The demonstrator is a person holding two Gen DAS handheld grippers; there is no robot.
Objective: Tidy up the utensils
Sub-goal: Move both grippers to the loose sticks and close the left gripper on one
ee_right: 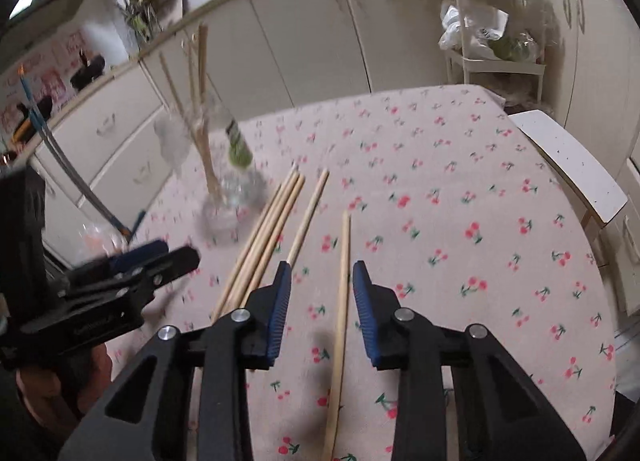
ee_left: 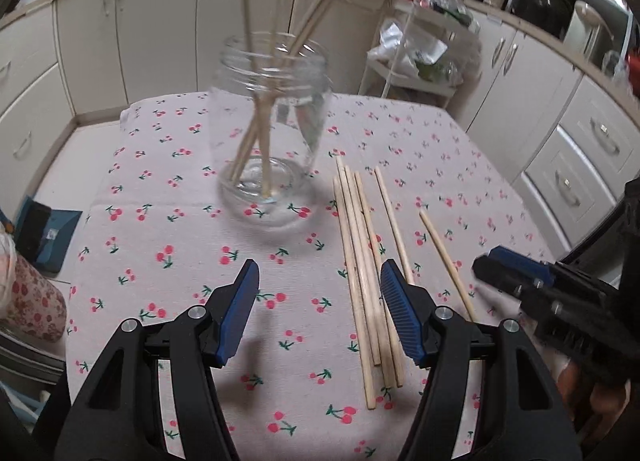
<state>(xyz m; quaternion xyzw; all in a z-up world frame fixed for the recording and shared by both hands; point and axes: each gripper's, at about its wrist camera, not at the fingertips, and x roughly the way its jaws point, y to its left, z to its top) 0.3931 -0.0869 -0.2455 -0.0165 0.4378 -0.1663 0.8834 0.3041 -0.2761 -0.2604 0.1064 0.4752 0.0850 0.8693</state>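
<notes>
Right gripper: jaws apart, nothing clamped. One single chopstick lies on the cloth and runs up through the gap between the blue pads; neither pad touches it. Gripper is tilted down over the table.

Left gripper: jaws apart wider than the right, empty. Bare tablecloth under the gap. Its right pad sits over the near part of the loose chopstick bundle, no visible contact. The right wrist view shows the left gripper at the left edge, blurred, with part of a hand under it.

Loose chopsticks, near to far: a bundle of about four side by side just left of the right gripper, lying roughly parallel, tips pointing away. One more chopstick just right of the bundle, slightly splayed. The single one furthest right sits apart from the rest, and that is the one between the right jaws.

Beyond them: clear glass jar standing upright on the cloth, left of the bundle's far tips, near but not touching. Several chopsticks in jar stand inside, leaning across each other, upper ends fanning out above the rim. Count unclear, motion blur.

Left edge of table: a floral-patterned container and a dark blue object, off the cloth.

Far: cream cabinets all round, white shelf rack with bags behind the table's far right corner, white bench on the right side.
</notes>
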